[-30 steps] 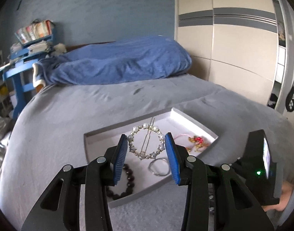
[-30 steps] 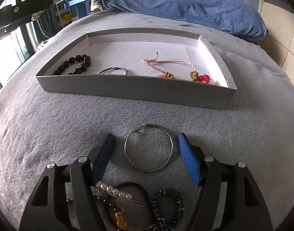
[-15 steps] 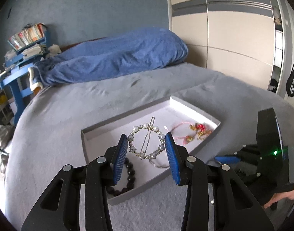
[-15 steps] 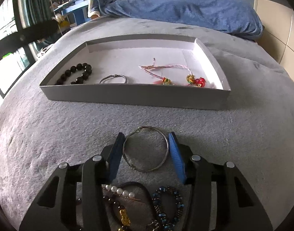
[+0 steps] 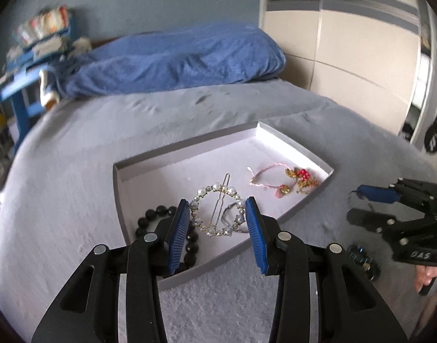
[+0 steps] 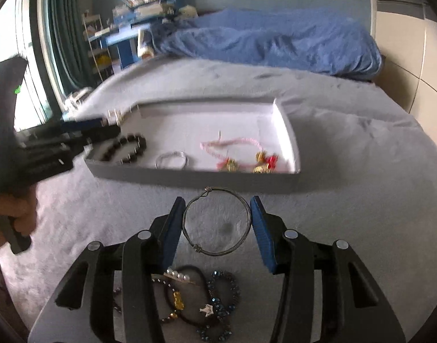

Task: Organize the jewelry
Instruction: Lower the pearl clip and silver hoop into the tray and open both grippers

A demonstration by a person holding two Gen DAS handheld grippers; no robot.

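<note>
At frame centre, the left gripper (image 5: 217, 223) jaws clamp the pearl ring clip (image 5: 217, 213) above the grey tray (image 5: 149, 160); the right gripper (image 6: 217, 227) jaws pinch the wire bangle (image 6: 217, 221) over the bed (image 6: 347, 171).

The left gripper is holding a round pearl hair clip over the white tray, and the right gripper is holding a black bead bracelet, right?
Not quite. The right gripper holds a thin silver wire bangle, as the right wrist view shows. The black bead bracelet lies in the shallow white tray. The left gripper does hold the round pearl hair clip over it.
</note>
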